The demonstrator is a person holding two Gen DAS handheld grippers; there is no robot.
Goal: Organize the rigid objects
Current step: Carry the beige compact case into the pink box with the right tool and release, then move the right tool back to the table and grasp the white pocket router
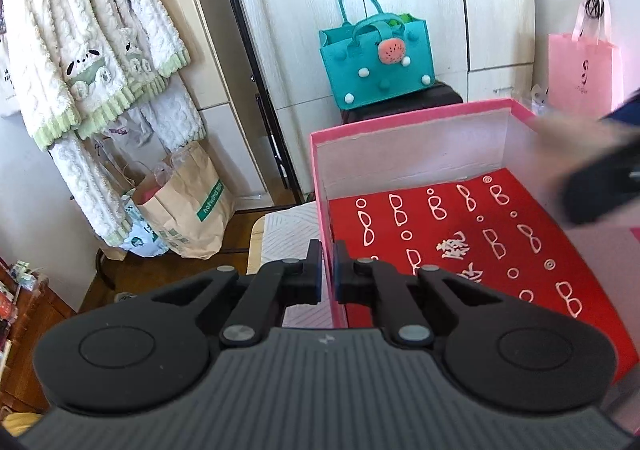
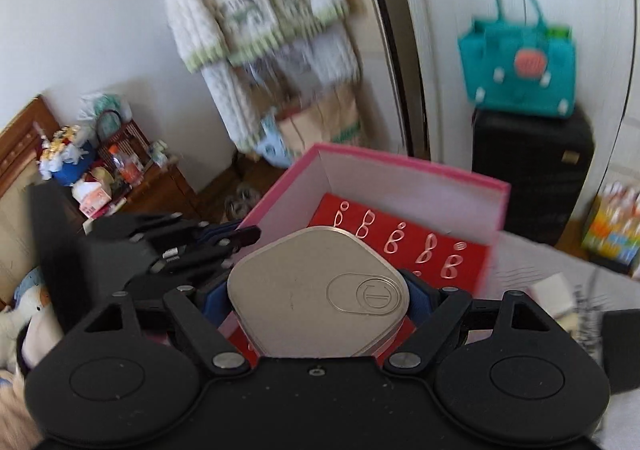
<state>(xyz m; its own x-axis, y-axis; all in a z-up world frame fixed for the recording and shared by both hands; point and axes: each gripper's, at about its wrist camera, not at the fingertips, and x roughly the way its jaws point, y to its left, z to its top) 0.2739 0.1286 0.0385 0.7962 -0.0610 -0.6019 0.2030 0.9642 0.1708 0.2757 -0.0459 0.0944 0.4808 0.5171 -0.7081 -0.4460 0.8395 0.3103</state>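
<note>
A pink box (image 1: 412, 118) with white inner walls holds a red glasses case (image 1: 460, 242) printed with white spectacles. My left gripper (image 1: 328, 270) is shut on the box's left wall (image 1: 320, 186). My right gripper (image 2: 320, 290) is shut on a beige rounded tin (image 2: 316, 290) with an embossed round logo, held above the near end of the box (image 2: 404, 174) and the red case (image 2: 440, 250). The right gripper shows blurred at the right edge of the left wrist view (image 1: 600, 186). The left gripper shows at the box's left side in the right wrist view (image 2: 180, 238).
A teal felt bag (image 1: 376, 58) sits on a black suitcase (image 2: 532, 178) behind the box. A pink paper bag (image 1: 584, 70) hangs at right. Pyjamas (image 1: 88, 42) and paper bags (image 1: 188, 206) are at left. A cluttered wooden cabinet (image 2: 100, 178) stands far left.
</note>
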